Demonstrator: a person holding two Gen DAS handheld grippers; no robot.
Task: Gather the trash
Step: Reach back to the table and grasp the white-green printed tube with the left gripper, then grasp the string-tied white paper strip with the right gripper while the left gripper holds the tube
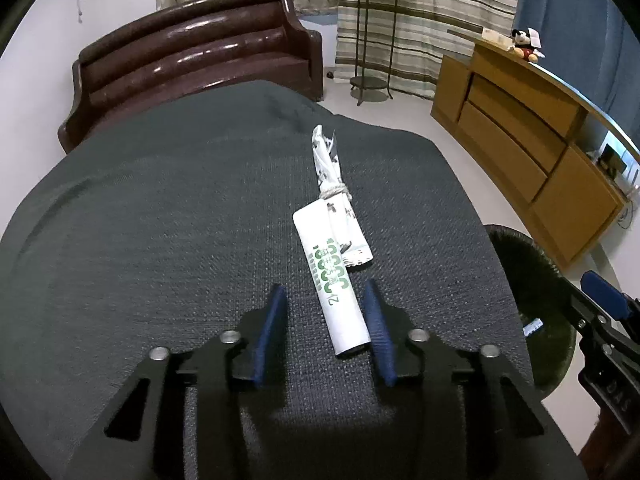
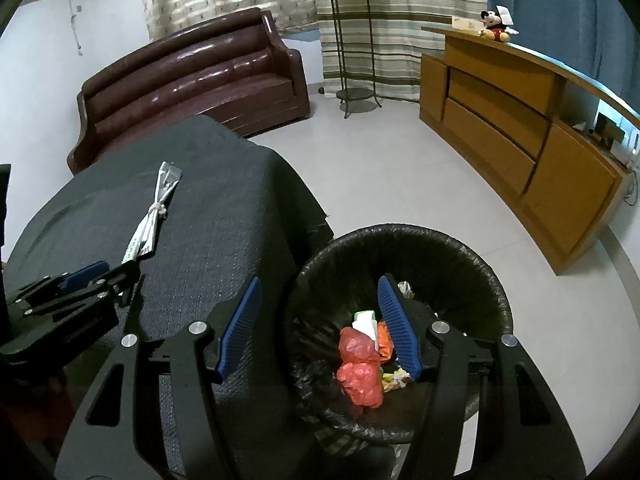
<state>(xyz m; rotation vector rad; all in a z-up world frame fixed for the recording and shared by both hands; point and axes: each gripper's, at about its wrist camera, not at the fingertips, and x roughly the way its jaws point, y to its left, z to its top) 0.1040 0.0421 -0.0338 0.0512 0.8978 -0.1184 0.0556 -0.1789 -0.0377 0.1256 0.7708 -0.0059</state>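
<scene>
A white rolled paper tube with green print (image 1: 336,280) lies on the dark cloth-covered table (image 1: 160,220). Its near end sits between the blue pads of my open left gripper (image 1: 326,304), close to the right pad. Behind it lies a tied printed paper bundle (image 1: 330,168), also visible in the right wrist view (image 2: 154,216). My right gripper (image 2: 318,300) is open and empty above the black-lined trash bin (image 2: 480,280), which holds red bags (image 2: 358,368) and other scraps. The left gripper (image 2: 86,280) shows at the left in the right wrist view.
A brown leather sofa (image 2: 192,76) stands behind the table. A wooden cabinet (image 2: 520,128) with a Mickey toy (image 2: 494,24) runs along the right. A metal plant stand (image 2: 354,48) is by the curtains. Pale tiled floor (image 2: 380,172) lies between.
</scene>
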